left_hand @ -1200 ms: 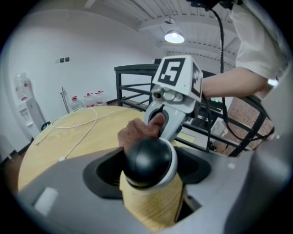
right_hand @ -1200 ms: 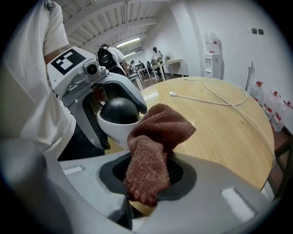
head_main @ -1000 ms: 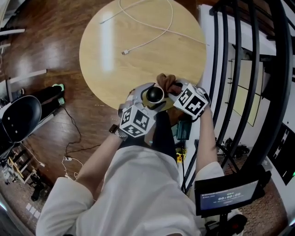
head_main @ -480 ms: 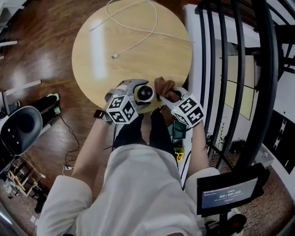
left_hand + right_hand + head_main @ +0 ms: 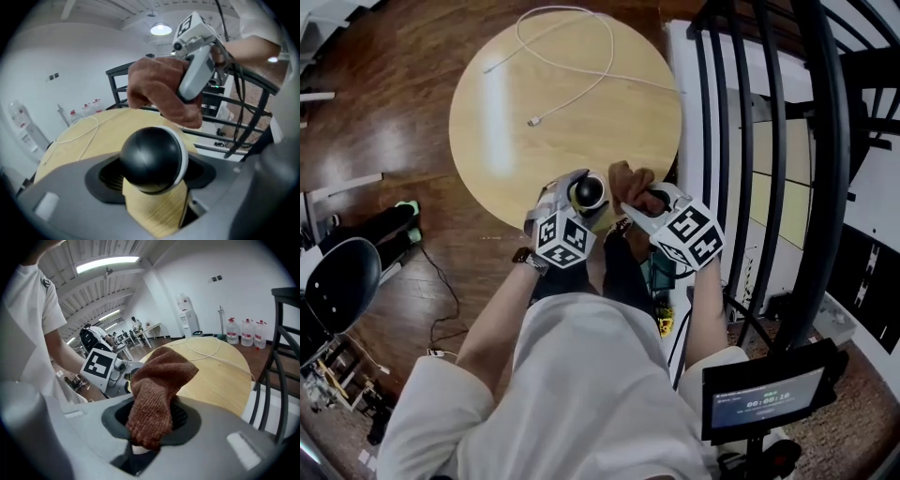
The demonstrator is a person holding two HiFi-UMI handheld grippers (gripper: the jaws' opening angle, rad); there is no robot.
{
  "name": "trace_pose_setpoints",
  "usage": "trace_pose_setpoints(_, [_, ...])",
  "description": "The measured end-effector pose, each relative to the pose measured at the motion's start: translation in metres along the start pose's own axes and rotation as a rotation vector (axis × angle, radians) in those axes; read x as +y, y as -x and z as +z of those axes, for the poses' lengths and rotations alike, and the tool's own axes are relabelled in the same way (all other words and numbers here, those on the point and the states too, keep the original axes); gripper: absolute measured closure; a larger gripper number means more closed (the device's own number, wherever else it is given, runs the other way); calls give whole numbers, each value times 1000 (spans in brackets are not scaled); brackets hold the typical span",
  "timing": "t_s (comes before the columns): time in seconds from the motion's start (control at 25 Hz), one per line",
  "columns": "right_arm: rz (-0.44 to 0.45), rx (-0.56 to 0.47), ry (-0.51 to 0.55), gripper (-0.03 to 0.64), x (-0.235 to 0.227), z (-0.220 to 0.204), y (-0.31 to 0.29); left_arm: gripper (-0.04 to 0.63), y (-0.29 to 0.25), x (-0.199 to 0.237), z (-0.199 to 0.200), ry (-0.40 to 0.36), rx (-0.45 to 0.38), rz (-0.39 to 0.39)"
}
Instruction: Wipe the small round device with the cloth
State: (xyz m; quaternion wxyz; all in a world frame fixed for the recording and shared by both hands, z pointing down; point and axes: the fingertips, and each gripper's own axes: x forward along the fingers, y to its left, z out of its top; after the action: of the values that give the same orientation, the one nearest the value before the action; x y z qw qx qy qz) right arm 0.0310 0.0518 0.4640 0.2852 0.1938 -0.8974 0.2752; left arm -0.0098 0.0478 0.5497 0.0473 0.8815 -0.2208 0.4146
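The small round device (image 5: 151, 159) is being gripped over the round table (image 5: 534, 84) edge by the left gripper (image 5: 586, 195), its wide jaws closing. The brown cloth (image 5: 157, 394) is being pinched tight by the right gripper (image 5: 635, 199) just beside it, seemingly apart; the wiping is judged not finished.

Bright, even indoor light from ceiling lamp (image 5: 161, 29) and strip light (image 5: 108, 263); glare streak on surface (image 5: 499, 112) (head view). Fisheye bending, dark corners; nearest foreground soft.
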Motion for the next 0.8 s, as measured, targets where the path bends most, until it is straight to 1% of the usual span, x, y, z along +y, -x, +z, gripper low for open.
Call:
trace_pose_setpoints(0.08, [68,37,47,515,8,8,-6,238,-4,1,0,76,11,19])
trace_pose_setpoints(0.12, [102,59,73,515,12,11,-11,238,-6,1,-3,101,10,15])
trace_pose_setpoints(0.2, [146,109,120,515,16,12,-22,238,-9,1,-7,124,4,4])
trace_pose_setpoints(0.28, [162,145,133,515,18,14,-30,238,-7,-1,-6,121,-5,0])
trace_pose_setpoints(0.44, [185,210,125,515,22,18,-43,238,-3,-1,-4,110,-10,-2])
trace_pose_setpoints(0.6, [213,236,104,515,21,21,-47,238,1,0,-5,119,-17,-9])
trace_pose_setpoints(0.68, [199,244,112,515,18,22,-45,238,3,-2,-5,112,-16,-14])
trace_pose_setpoints(0.8, [159,291,170,515,12,22,-44,238,6,-3,-5,106,-14,-18])
